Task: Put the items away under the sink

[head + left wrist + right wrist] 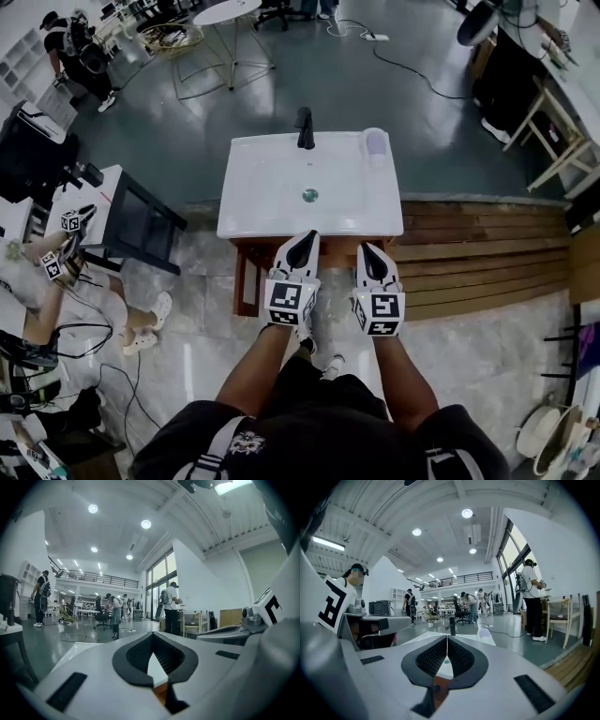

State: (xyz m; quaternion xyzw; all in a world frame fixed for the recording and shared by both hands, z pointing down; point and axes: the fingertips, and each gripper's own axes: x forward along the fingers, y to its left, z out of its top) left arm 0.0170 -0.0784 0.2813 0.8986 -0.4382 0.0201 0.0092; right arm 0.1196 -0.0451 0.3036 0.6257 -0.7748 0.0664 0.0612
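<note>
In front of the sink, the left gripper and right gripper hang side by side, both clenched, empty.

Sink: 1.
Faucet: 1, on the sink.
Drain: 1.
Pale cup: 1, on the sink corner.
Grippers in the wearer's hands: 2, the left gripper and the right gripper.
Marker cubes: 2 on these grippers, 2 more at the left edge.
Round table: 1.
People in the head view: 3, namely the wearer, 1 standing at top left, 1 sitting at the left.
</note>
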